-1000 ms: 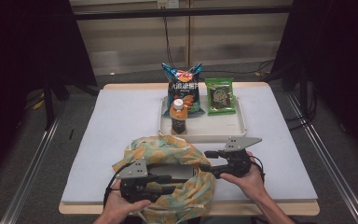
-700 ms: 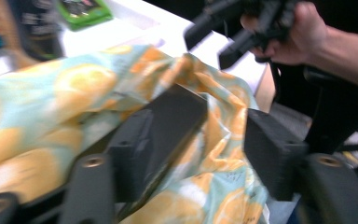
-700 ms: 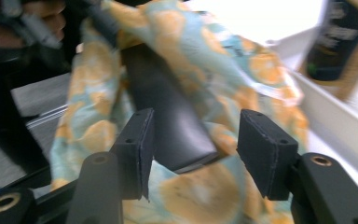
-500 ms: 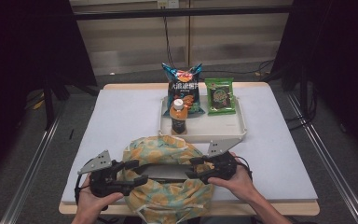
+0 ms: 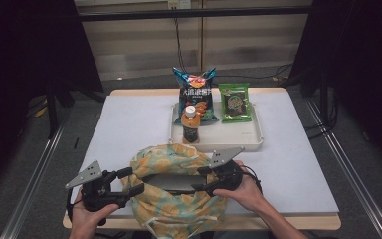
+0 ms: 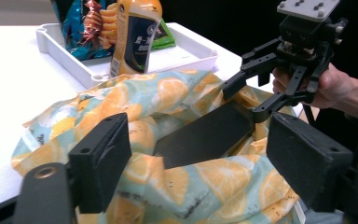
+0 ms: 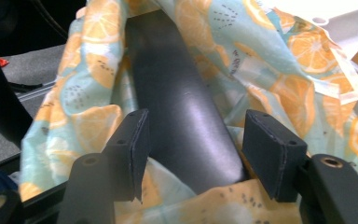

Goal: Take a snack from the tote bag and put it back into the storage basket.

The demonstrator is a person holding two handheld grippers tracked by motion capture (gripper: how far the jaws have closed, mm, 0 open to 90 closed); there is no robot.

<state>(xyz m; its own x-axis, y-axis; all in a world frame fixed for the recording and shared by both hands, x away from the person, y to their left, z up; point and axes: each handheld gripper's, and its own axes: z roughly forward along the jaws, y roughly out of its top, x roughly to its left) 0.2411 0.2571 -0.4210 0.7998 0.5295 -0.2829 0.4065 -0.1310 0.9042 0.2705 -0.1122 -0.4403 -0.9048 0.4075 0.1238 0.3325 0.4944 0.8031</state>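
Note:
A cloth bag [image 5: 176, 211] printed with orange slices lies at the table's near edge, its mouth showing a dark lining [image 5: 171, 183]. My left gripper [image 5: 130, 181] sits at the bag's left side. Its jaws have just been opening and stand wide apart, with the bag [image 6: 168, 93] beyond them and nothing between the pads [image 6: 102, 161]. My right gripper [image 5: 202, 179] is at the bag's right rim. Its jaws have also just been opening. In the right gripper view they [image 7: 196, 149] straddle the dark lining [image 7: 177, 102] without pressing on it.
A white tray [image 5: 248, 142] stands behind the bag. It holds an upright orange-capped bottle [image 5: 190, 124], a blue chips bag [image 5: 195, 94] and a green packet [image 5: 235, 102]. The white tabletop [image 5: 124, 124] stretches to the left and right of the tray.
My left gripper has slid left off the bag and its jaws have spread. My right gripper has shifted slightly left along the bag's rim.

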